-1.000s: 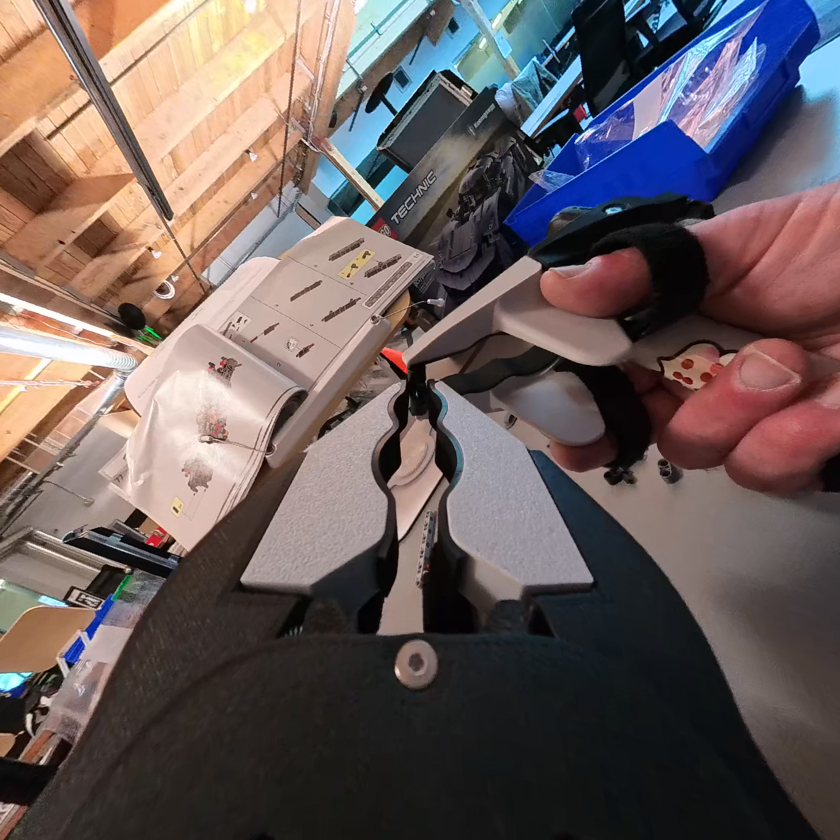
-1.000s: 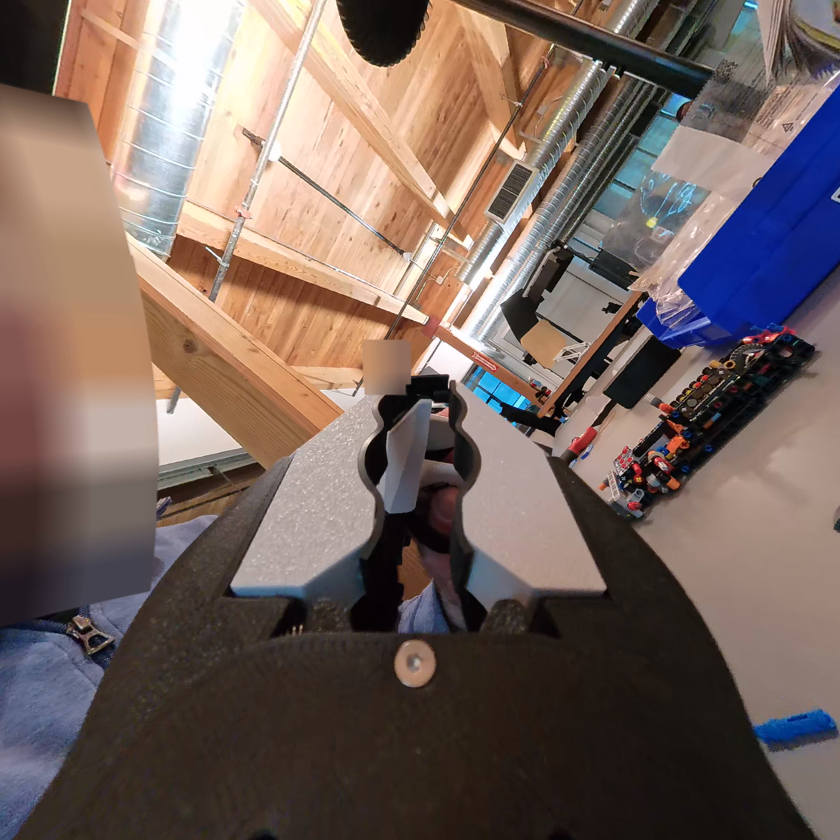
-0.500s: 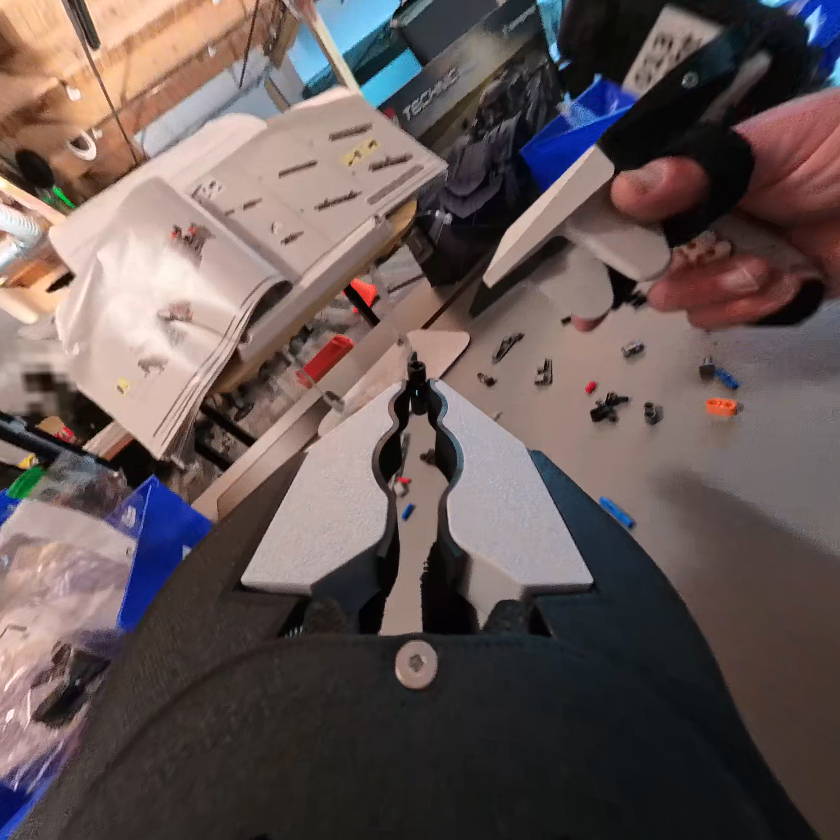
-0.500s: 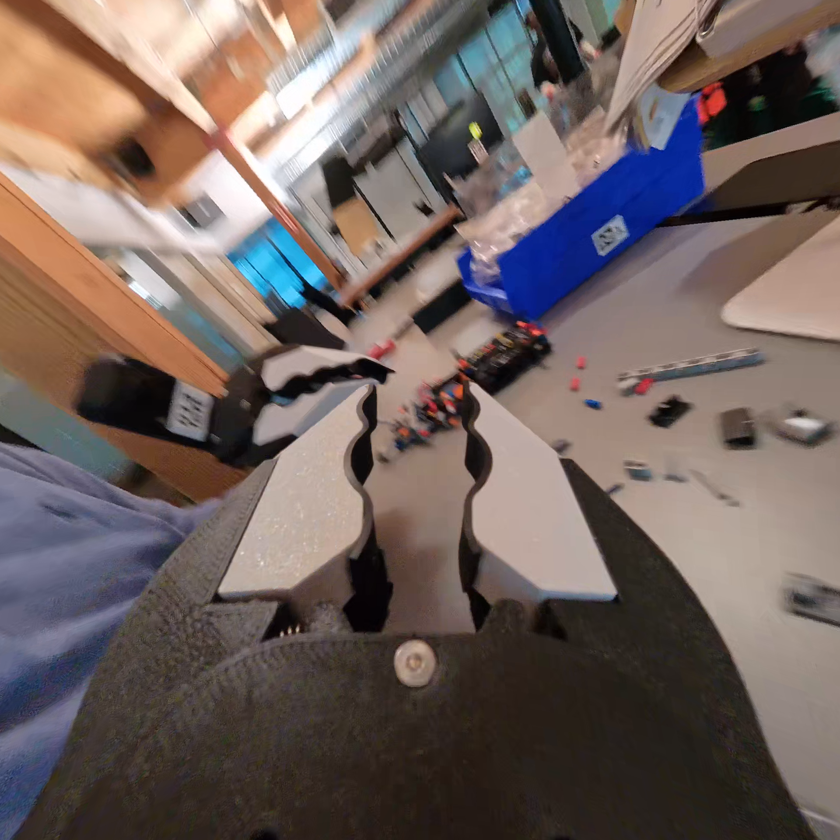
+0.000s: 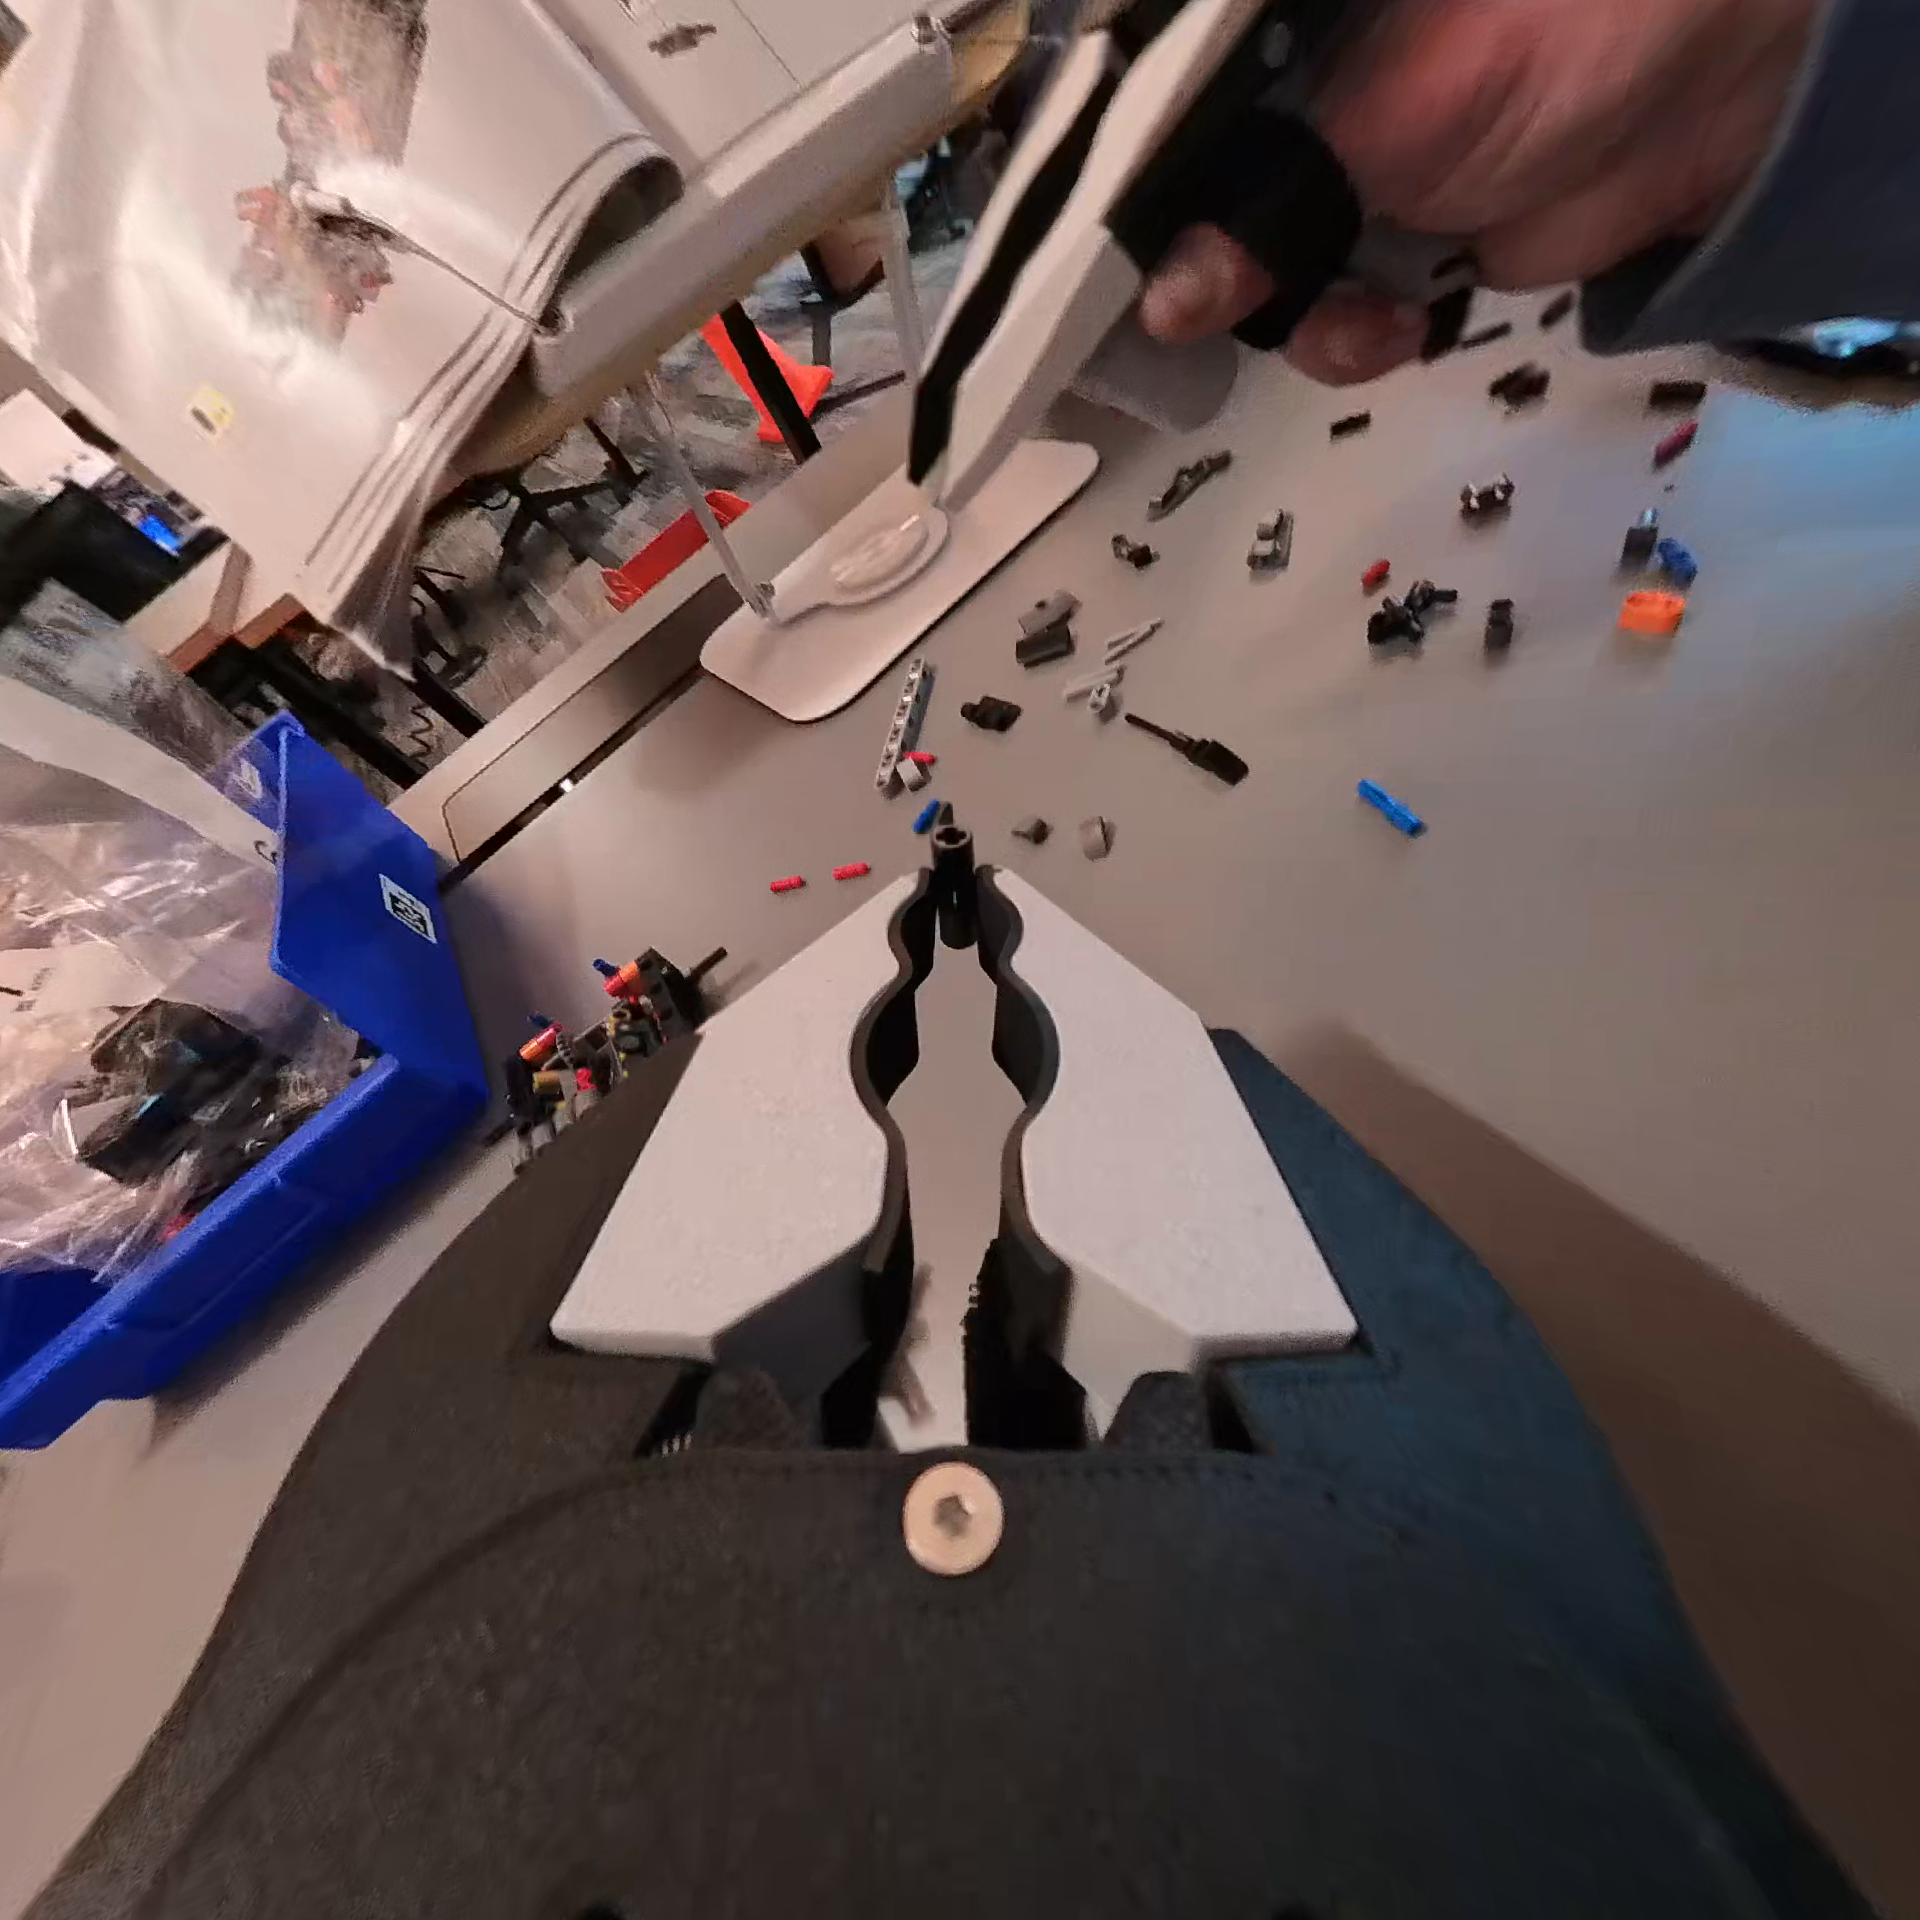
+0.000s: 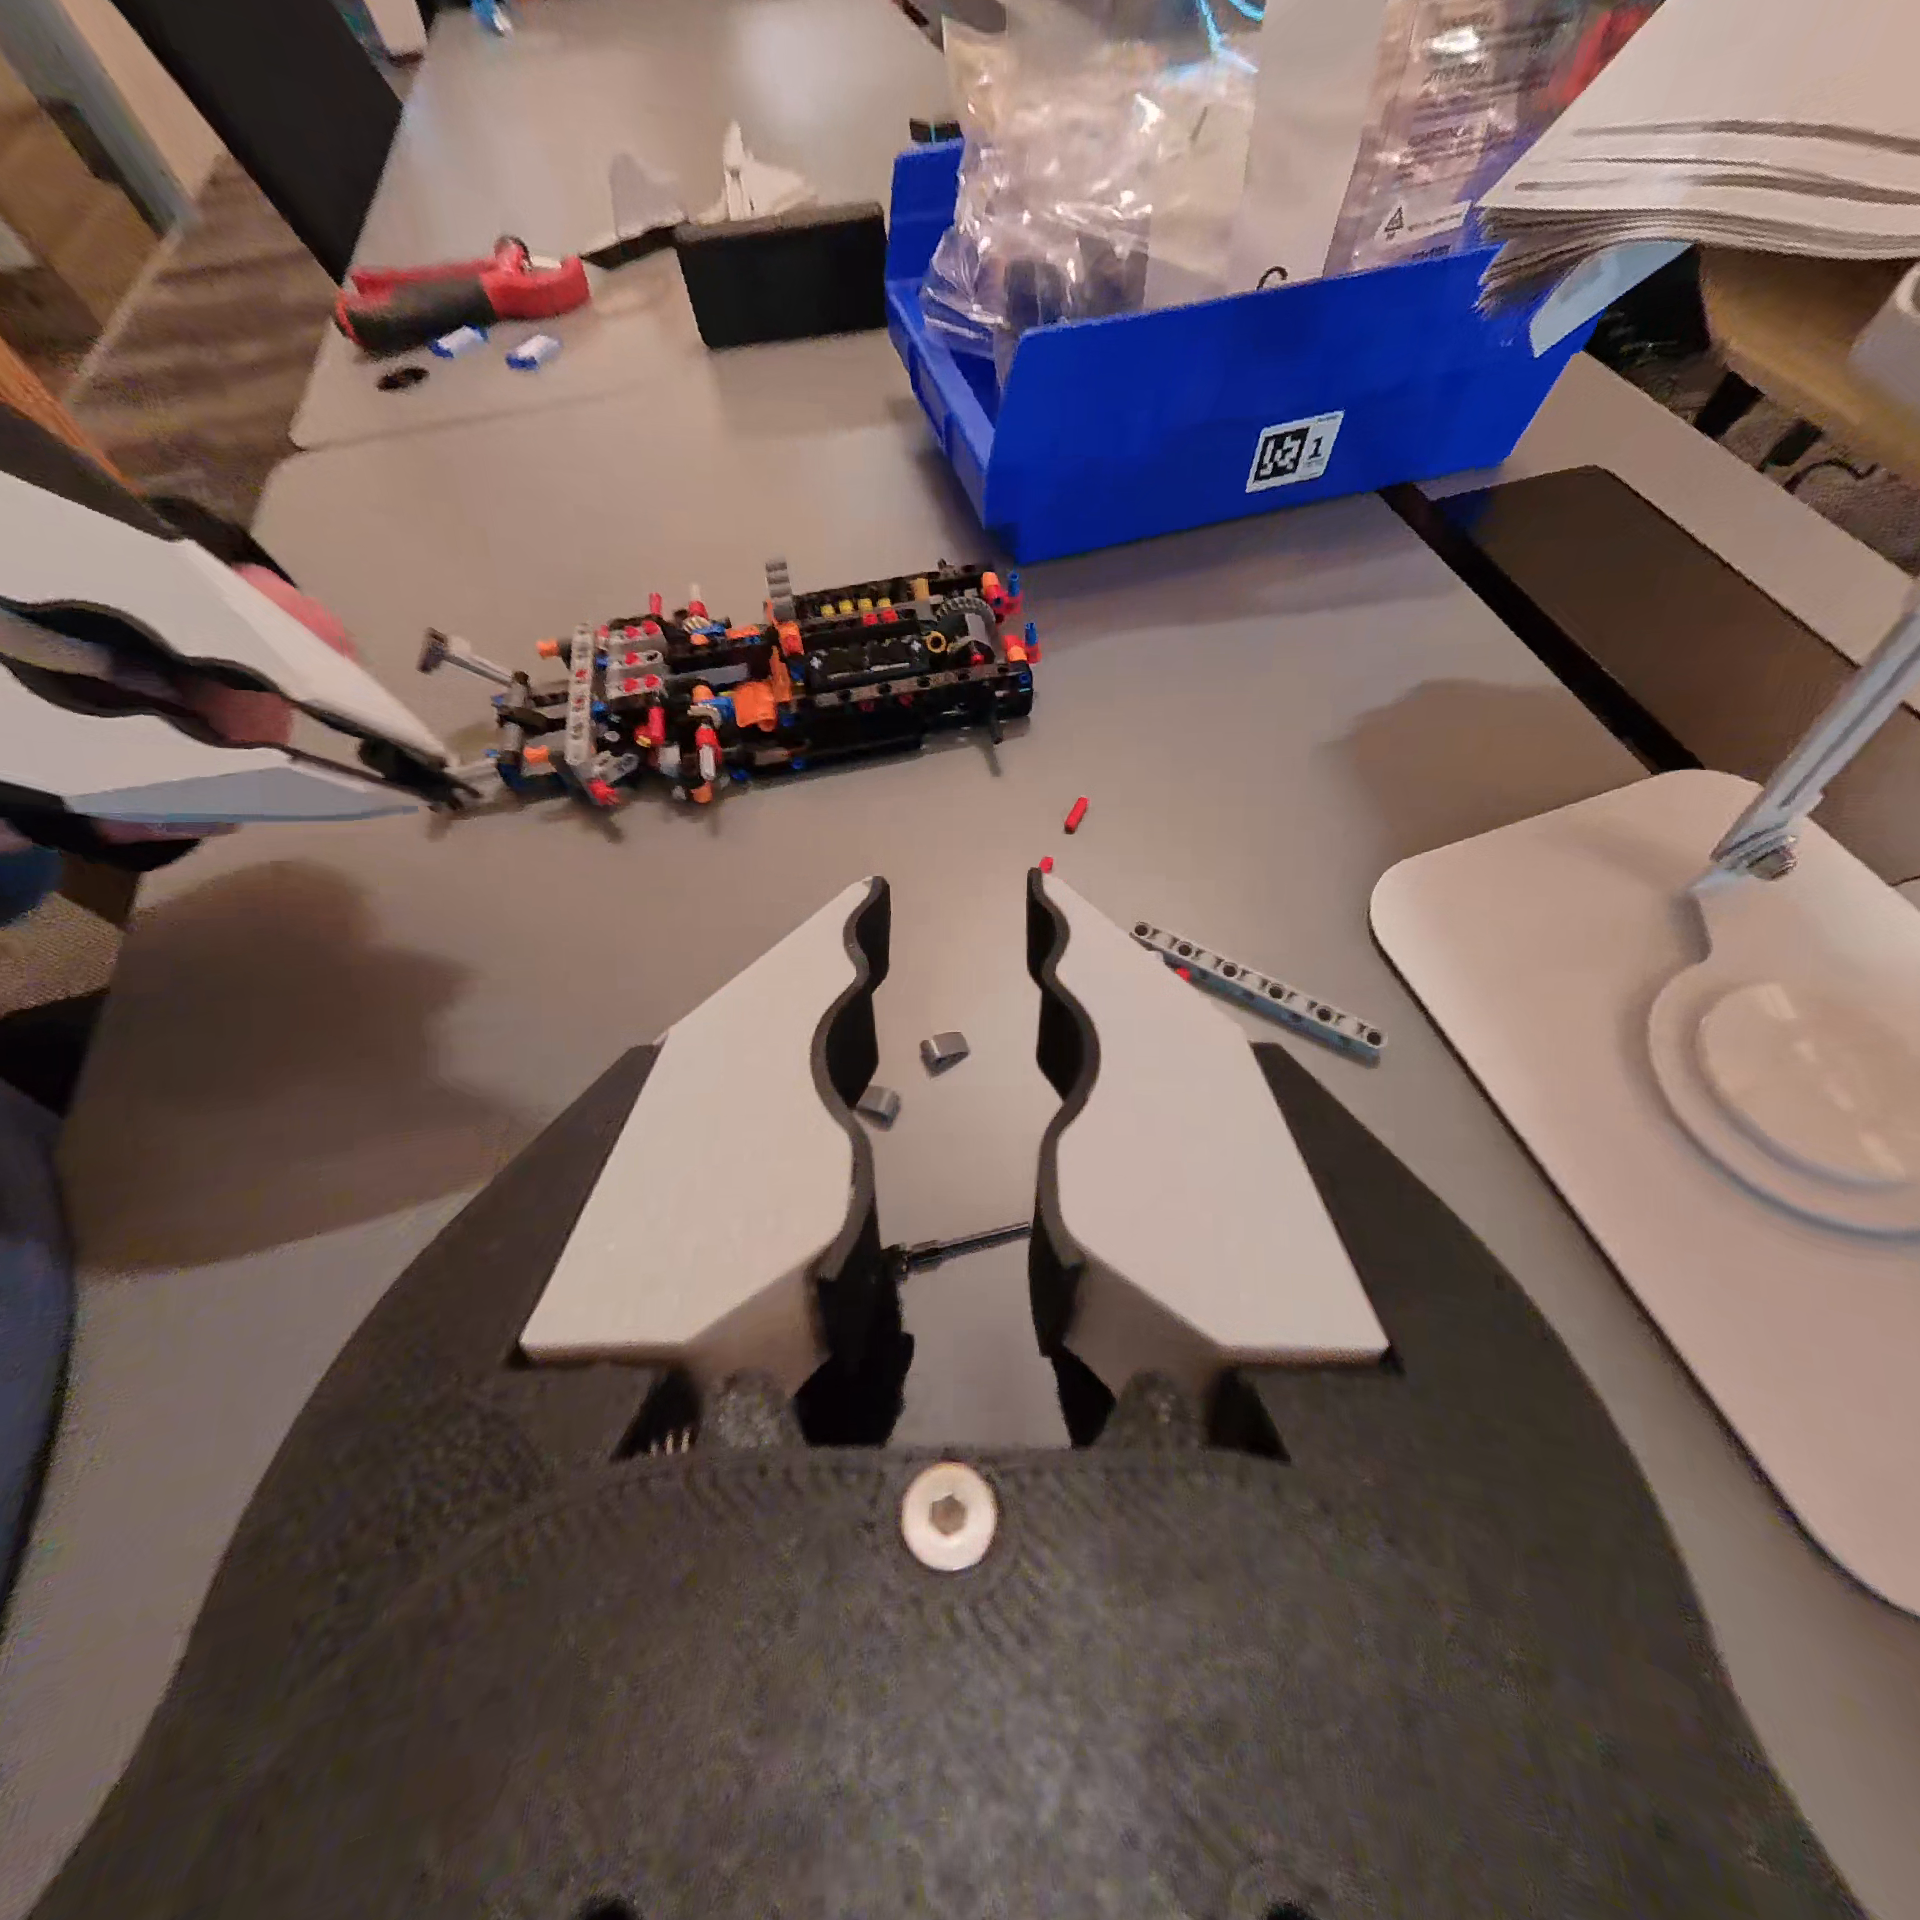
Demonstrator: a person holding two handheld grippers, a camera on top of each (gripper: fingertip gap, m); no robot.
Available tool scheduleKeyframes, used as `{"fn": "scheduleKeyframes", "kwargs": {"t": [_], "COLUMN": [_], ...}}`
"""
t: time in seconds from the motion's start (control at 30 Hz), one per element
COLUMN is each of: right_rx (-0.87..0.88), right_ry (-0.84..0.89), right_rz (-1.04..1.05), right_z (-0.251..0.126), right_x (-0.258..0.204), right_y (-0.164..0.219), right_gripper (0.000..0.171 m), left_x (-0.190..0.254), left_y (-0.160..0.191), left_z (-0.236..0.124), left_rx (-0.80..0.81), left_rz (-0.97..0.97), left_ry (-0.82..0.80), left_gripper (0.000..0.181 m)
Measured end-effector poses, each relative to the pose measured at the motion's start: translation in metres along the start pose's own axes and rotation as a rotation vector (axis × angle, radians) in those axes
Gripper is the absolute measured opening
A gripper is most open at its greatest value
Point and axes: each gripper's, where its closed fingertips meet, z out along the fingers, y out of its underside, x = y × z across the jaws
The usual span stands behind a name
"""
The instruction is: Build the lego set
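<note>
My left gripper (image 5: pixel 952 902) is shut on a small black pin (image 5: pixel 950 854) that sticks out past its tips, low over the grey table. In the right wrist view it (image 6: pixel 442 787) sits at the left end of the partly built black, orange and red lego model (image 6: pixel 769 675). My right gripper (image 6: pixel 956 883) is open and empty above two small grey pieces (image 6: pixel 943 1049) and a black axle (image 6: pixel 966 1242). A long grey beam (image 6: pixel 1257 992) lies just right of it. The left wrist view shows it (image 5: pixel 930 468) held high over the stand base.
A blue bin (image 6: pixel 1195 436) with clear bags stands behind the model. The white base (image 6: pixel 1538 1039) of a booklet stand is at the right, with the instruction booklet (image 5: pixel 343 208) above. Several loose small parts (image 5: pixel 1403 613) and red pins (image 6: pixel 1075 814) are scattered on the table. About 12 cm separates my left fingertips from my right. From the right gripper's tips to the black axle (image 6: pixel 966 1242) is close to 12 cm. Look for it in the left wrist view (image 5: pixel 1160 732) too.
Both grippers have tilted down from facing the ceiling to the table. The right gripper has opened and moved away from the left. The left still holds the black pin.
</note>
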Motion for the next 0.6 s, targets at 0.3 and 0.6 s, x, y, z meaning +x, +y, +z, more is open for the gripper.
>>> {"fn": "scheduleKeyframes", "kwargs": {"t": [0.3,0.6], "right_rx": [-0.15,-0.251], "right_ry": [0.045,0.059], "right_rz": [-0.098,-0.139], "right_z": [0.031,0.042], "right_x": [0.019,0.032], "right_y": [0.017,0.038], "right_gripper": [0.026,0.028], "left_x": [-0.004,-0.004], "left_y": [0.015,0.021], "left_z": [0.003,0.007], "left_rx": [0.005,0.025], "left_rz": [0.051,0.015], "left_ry": [0.01,0.022], "left_gripper": [0.005,0.005]}}
